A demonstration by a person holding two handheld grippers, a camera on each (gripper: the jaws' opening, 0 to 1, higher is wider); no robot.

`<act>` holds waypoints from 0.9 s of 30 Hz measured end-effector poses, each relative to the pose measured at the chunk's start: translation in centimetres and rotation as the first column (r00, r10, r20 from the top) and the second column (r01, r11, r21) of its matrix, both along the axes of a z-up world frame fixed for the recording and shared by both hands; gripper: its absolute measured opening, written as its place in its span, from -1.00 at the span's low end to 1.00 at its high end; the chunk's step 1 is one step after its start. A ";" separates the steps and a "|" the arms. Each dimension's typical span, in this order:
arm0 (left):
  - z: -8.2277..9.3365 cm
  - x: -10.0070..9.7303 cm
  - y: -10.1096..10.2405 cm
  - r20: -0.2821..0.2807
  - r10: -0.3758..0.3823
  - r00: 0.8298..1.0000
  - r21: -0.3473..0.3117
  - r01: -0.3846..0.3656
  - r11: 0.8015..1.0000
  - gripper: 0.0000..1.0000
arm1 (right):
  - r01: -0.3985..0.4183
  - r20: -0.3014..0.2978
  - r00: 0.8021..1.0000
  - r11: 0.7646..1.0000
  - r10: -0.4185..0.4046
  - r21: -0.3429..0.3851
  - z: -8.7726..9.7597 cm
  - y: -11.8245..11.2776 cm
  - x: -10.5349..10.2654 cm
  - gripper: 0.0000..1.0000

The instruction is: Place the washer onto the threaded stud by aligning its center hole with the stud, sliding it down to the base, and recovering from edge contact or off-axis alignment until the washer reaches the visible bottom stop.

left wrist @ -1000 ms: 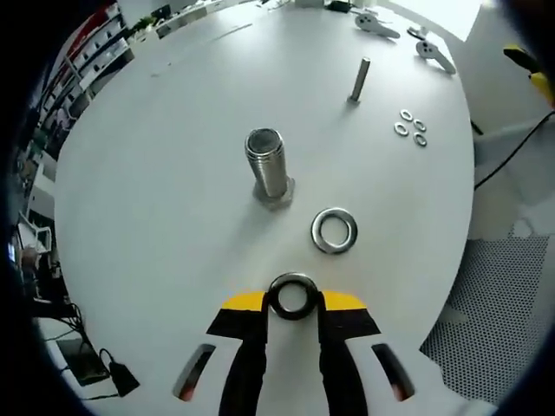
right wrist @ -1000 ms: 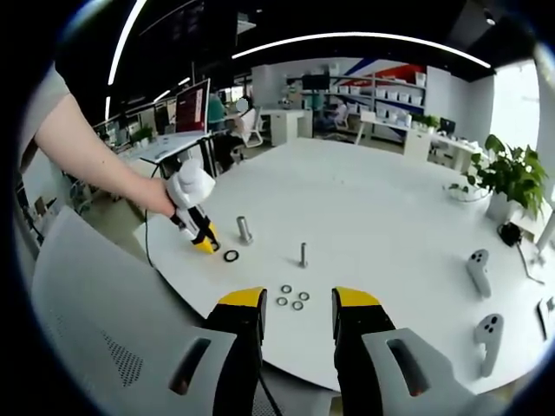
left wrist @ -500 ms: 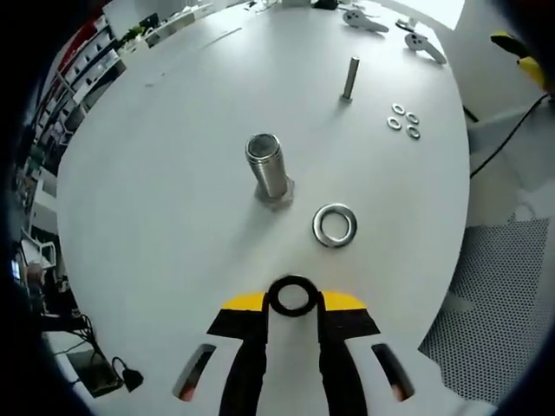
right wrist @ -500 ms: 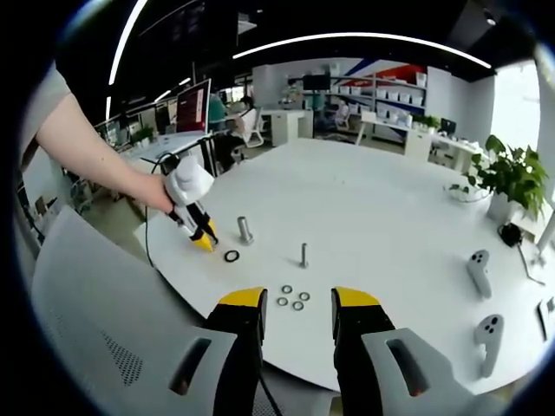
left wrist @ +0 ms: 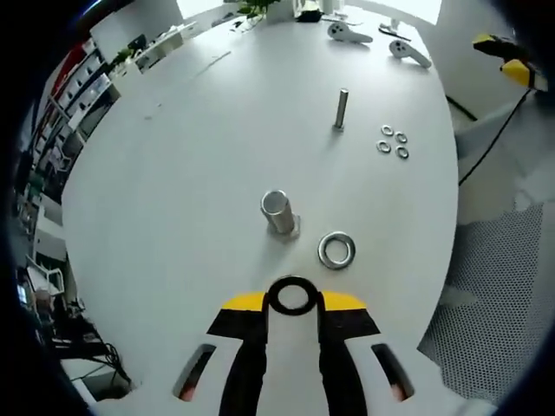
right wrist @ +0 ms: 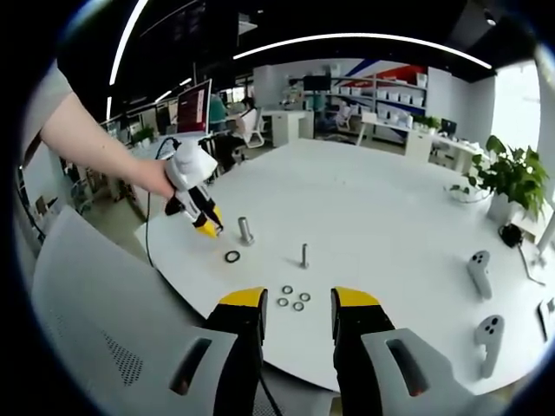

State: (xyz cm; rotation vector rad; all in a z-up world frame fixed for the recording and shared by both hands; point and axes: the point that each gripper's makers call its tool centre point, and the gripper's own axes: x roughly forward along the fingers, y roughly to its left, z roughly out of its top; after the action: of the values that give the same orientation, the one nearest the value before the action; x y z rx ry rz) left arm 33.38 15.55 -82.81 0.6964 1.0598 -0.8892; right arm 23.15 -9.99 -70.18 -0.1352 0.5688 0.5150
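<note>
A white round desk [right wrist: 373, 217] was seen carrying the items. A thin upright pin [left wrist: 341, 108] stood far on it, with three small rings [left wrist: 392, 142] clustered just beside it to the right. Two white controllers [right wrist: 482, 299] lay at the right edge of the desk. A potted plant [right wrist: 510, 178] was placed at the far right, near a small dark object [right wrist: 510, 232]. Shelving [right wrist: 392, 94] and other desks [right wrist: 286, 121] were visible in the background.
</note>
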 end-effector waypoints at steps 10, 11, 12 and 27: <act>1.8 1.0 -2.0 0.051 -0.084 0.995 0.000 0.084 0.996 -0.61 | -0.001 0.002 1.000 1.000 0.001 0.002 0.0 0.0 0.0 -0.37; 1.8 1.2 -2.2 0.051 -0.087 0.995 -0.002 0.087 0.996 -0.61 | -0.001 0.002 1.000 1.000 0.001 0.002 0.0 0.0 0.0 -0.37; 1.8 1.3 -2.3 0.052 -0.089 0.995 -0.003 0.089 0.996 -0.61 | -0.002 0.002 1.000 1.000 0.002 0.002 0.0 0.0 0.0 -0.37; 2.8 2.8 -4.1 0.090 -0.113 0.990 -0.019 0.115 0.993 -0.61 | 0.005 0.007 1.000 1.000 -0.005 0.005 0.2 -0.1 0.1 -0.37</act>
State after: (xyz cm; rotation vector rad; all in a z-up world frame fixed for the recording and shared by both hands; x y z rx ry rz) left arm 36.15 11.45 -80.03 0.7753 0.9362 -0.9588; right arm 23.24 -10.11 -70.03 -0.1308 0.5606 0.5112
